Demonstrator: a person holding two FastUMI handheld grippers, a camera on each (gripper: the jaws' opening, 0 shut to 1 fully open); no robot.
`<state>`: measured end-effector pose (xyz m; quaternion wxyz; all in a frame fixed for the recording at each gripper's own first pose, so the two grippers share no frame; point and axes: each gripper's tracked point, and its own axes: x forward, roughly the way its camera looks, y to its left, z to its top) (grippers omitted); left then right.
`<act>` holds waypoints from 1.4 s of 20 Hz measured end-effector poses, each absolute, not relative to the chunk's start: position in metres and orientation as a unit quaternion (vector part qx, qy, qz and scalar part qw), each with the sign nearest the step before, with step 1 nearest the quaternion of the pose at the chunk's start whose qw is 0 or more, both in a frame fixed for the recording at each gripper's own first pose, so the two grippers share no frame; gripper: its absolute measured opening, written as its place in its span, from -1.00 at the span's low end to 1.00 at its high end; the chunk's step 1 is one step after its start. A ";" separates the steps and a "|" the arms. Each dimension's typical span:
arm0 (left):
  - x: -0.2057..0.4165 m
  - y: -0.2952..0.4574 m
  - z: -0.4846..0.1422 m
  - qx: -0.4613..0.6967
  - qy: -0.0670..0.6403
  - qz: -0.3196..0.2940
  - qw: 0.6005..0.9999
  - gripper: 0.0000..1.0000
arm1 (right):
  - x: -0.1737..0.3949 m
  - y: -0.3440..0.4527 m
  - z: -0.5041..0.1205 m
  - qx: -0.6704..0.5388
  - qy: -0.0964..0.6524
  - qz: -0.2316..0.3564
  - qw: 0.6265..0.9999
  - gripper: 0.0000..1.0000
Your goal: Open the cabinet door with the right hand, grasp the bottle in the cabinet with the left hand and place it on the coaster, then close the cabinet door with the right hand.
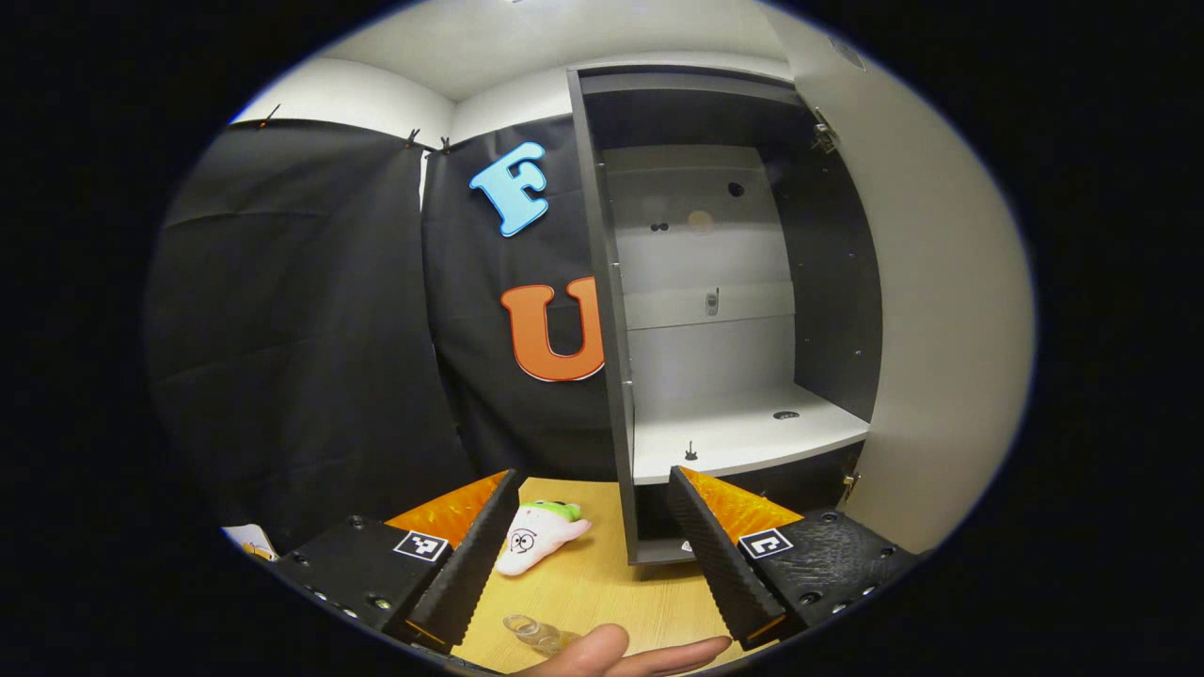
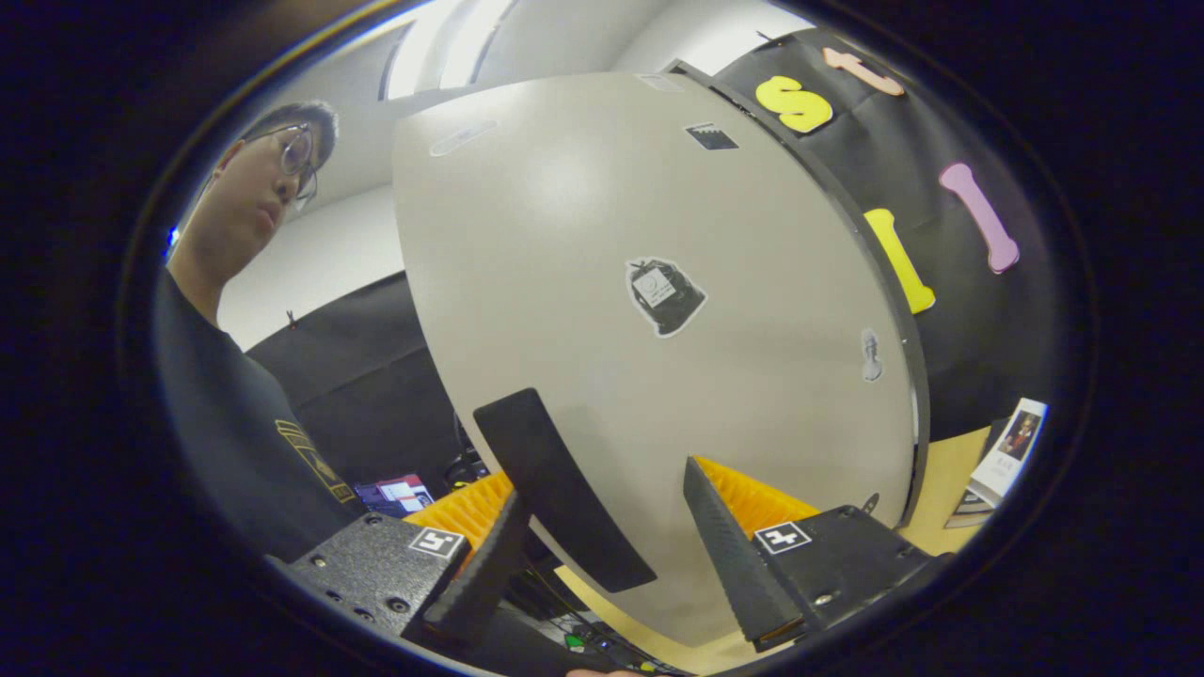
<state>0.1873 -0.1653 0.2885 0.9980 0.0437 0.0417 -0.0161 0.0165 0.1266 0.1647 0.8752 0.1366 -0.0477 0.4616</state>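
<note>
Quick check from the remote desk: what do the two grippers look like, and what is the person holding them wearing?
Both the left gripper and right gripper have black textured bodies with small screws, orange ribbed inner panels, black ridged fingers and square black-and-white tags. The person wears glasses and a dark shirt with a yellow emblem.

1. A staged recording booth, not a lived-in home: black cloth [image 1: 301, 329] hangs clipped along the walls at the left.
2. A small cabinet [image 1: 743, 442] stands on a wooden desk [image 1: 602, 583], lower centre.
3. Stickers dot the cabinet door [image 2: 658, 282].
</note>
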 end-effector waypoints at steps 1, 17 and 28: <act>0.186 -0.160 0.287 0.044 0.043 -0.012 0.998 0.93 | 0.017 0.129 0.168 0.137 -0.048 0.463 0.874 0.99; 0.179 -0.093 0.271 0.030 0.058 0.048 0.997 0.92 | 0.041 0.188 0.179 0.101 -0.039 0.473 0.875 0.77; 0.184 -0.056 0.264 0.001 0.069 0.064 0.996 1.00 | 0.064 0.223 0.191 0.134 -0.022 0.486 0.863 0.77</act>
